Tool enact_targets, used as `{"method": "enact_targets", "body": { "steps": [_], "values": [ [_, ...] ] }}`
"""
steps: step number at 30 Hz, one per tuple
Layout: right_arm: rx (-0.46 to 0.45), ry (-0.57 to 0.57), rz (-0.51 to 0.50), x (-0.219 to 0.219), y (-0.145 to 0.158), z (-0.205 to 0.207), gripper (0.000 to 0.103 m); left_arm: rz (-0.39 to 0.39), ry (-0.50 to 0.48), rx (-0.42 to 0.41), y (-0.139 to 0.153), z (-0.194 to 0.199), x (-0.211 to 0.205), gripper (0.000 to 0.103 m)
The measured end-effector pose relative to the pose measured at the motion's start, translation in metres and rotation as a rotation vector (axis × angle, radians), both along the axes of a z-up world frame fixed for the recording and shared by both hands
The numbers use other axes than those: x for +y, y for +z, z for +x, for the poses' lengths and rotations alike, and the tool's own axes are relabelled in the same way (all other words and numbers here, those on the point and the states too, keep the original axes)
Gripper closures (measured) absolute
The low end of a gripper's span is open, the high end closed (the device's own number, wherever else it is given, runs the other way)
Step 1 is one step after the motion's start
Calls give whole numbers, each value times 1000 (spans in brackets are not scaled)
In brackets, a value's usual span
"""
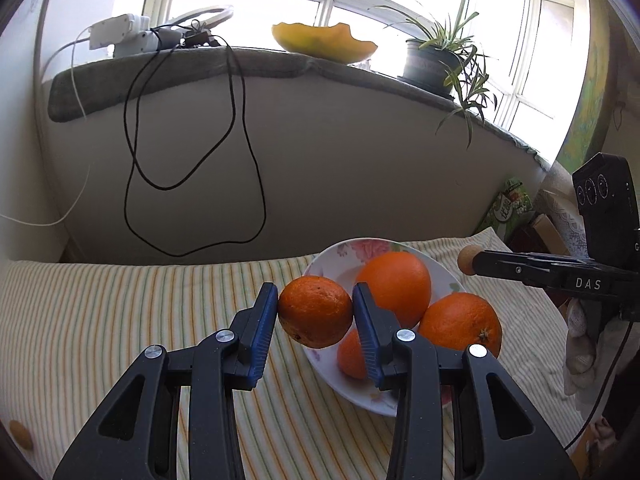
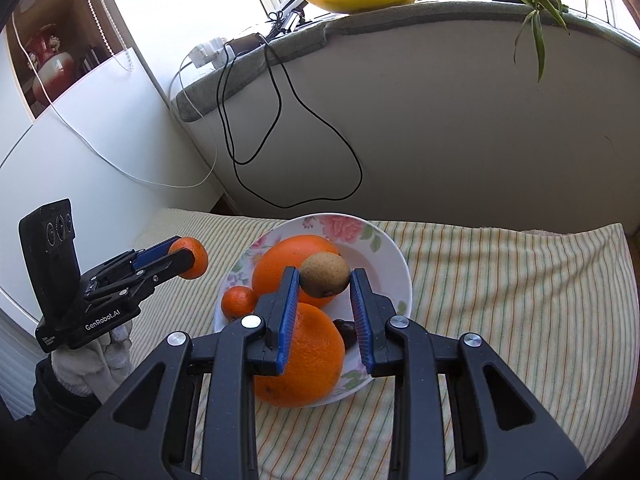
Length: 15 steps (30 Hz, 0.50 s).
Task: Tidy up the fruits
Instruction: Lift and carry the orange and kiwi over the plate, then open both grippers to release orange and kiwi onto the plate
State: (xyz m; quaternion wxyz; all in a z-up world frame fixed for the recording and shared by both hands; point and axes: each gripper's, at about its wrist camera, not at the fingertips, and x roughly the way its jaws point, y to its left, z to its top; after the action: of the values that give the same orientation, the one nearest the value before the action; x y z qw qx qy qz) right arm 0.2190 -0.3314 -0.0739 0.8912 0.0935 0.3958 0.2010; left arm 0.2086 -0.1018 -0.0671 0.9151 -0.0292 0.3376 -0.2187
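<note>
Left gripper (image 1: 315, 312) clamped on small orange (image 1: 315, 311), right gripper (image 2: 325, 280) on kiwi (image 2: 325, 280)

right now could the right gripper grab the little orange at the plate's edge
Probably not: the right gripper is already shut on a kiwi, so its jaws are occupied; the small orange itself lies uncovered on the plate.

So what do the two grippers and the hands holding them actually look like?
Both are black plastic clamp-style grippers with silver rivets and ribbed blue pads. The left gripper carries a black camera box with three round lenses and white "GenRobot.AI" lettering; the right gripper reads "DAS". A light knitted glove and dark sleeve show.
</note>
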Motion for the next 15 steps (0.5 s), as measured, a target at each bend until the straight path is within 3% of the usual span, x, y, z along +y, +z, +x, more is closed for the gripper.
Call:
{"method": "enact_targets", "body": {
  "steps": [15],
  "values": [
    [49,-2,35,-9,-20,13,75,12,-32,21,0,12,-19,65]
  ]
}}
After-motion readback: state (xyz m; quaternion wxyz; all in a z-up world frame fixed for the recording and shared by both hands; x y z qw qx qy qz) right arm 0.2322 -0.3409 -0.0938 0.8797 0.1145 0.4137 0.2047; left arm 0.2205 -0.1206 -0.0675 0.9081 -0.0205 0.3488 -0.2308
